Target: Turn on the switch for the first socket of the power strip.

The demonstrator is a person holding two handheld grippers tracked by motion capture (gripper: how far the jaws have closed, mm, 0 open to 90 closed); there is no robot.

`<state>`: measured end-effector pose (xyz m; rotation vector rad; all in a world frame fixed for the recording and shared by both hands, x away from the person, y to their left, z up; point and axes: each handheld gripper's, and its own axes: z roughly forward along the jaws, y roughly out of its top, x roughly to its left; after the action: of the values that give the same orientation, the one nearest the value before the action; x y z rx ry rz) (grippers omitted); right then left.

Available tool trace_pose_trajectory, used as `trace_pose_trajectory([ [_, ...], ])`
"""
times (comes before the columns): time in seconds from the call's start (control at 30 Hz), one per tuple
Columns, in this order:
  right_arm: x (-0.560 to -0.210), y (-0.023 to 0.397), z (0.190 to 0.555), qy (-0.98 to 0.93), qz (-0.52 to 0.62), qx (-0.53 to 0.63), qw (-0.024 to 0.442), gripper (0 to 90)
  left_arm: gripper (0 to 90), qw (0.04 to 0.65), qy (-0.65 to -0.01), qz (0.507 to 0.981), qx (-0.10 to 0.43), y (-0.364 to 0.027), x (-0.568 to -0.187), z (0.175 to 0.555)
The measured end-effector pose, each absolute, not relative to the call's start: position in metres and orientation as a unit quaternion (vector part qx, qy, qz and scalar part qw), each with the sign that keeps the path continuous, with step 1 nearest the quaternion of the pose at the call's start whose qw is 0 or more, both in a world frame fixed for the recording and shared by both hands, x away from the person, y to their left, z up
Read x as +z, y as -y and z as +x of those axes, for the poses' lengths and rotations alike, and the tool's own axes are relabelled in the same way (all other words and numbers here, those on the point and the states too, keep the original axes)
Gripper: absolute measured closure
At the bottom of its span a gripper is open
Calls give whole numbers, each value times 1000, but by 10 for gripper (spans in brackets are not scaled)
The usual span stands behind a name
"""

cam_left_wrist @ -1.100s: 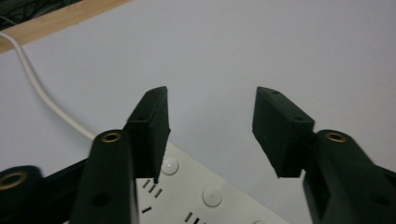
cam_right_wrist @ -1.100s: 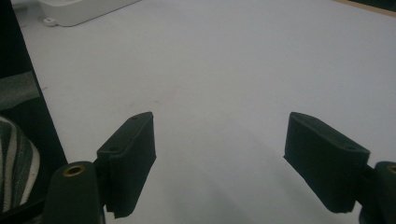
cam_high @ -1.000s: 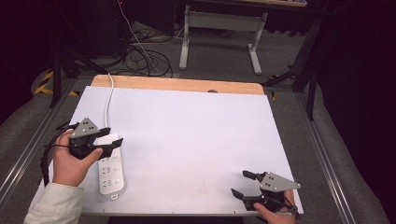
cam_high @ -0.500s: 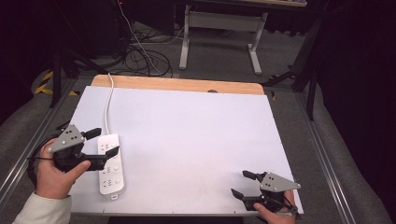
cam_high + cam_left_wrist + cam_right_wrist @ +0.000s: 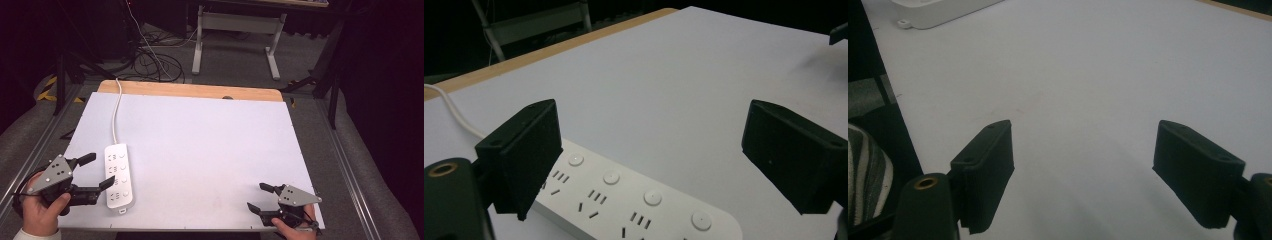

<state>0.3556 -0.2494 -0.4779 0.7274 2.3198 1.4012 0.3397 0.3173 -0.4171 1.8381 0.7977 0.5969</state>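
From above I see the white power strip (image 5: 118, 176) lying flat on the white counter (image 5: 210, 150), near its left front corner, with its white cable (image 5: 116, 107) running away toward the wooden far edge (image 5: 190, 90). My left claw (image 5: 92, 173) is just beside the strip on its left side, and its jaws have just been opening; they stand wide apart now and nothing is pressed between them. In the left gripper view, the strip (image 5: 624, 195) passes low between the two black jaws, with its row of round buttons and sockets facing up. My right claw (image 5: 260, 197) is at the right front corner of the counter, well apart from the strip, jaws also apart and holding nothing.
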Motion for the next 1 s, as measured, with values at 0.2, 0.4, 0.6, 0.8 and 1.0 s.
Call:
trace_pose_trajectory([
  [0.2, -478, 250, 356, -816, 256, 491, 167, 244, 87, 493, -324, 768, 249, -323, -430, 333],
  [0.4, -478, 250, 355, -815, 255, 492, 167, 240, 87, 503, -321, 765, 244, -328, -442, 328],
  [0.6, -479, 250, 356, -815, 256, 492, 167, 240, 87, 509, -316, 760, 252, -335, -454, 326],
  [0.8, -478, 251, 356, -814, 256, 494, 167, 240, 84, 502, -304, 770, 250, -337, -468, 325],
  [1.0, -478, 251, 356, -813, 258, 495, 167, 240, 77, 517, -312, 762, 233, -344, -480, 325],
])
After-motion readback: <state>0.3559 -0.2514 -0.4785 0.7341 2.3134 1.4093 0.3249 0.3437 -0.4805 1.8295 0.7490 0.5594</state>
